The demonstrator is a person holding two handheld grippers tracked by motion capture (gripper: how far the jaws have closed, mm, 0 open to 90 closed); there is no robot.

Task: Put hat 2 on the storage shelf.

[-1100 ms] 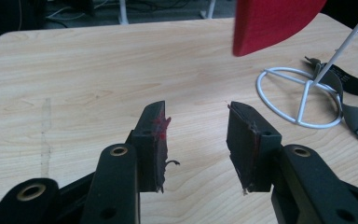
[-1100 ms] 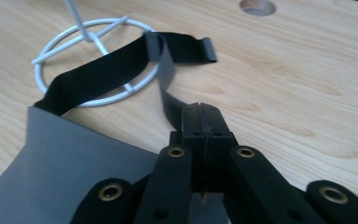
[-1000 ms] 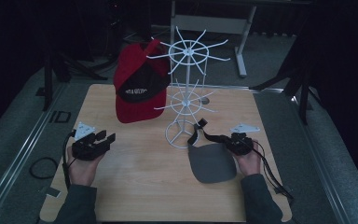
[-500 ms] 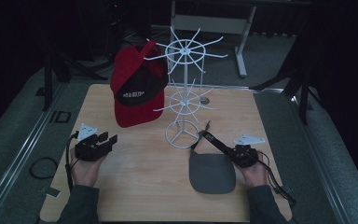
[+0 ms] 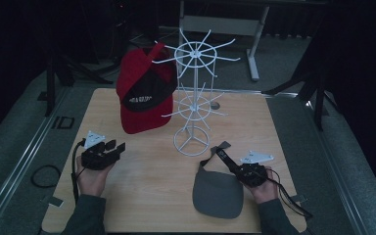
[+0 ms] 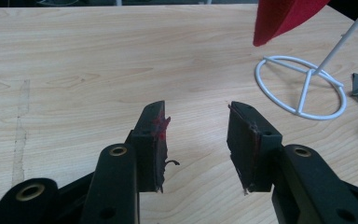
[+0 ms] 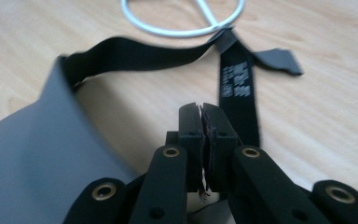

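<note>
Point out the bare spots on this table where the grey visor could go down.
Bare wood lies between the left tongs and the white rack base, and right of the rack toward the table edge. Crowded: the back left under the red cap, and around the grey visor.

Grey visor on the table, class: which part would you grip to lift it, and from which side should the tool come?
Probably the black strap of the visor, from the person's side, tool low and level. The strap loops off behind the brim, thin enough for the jaws, while the wide grey brim lies flat on the table and offers little edge.
</note>
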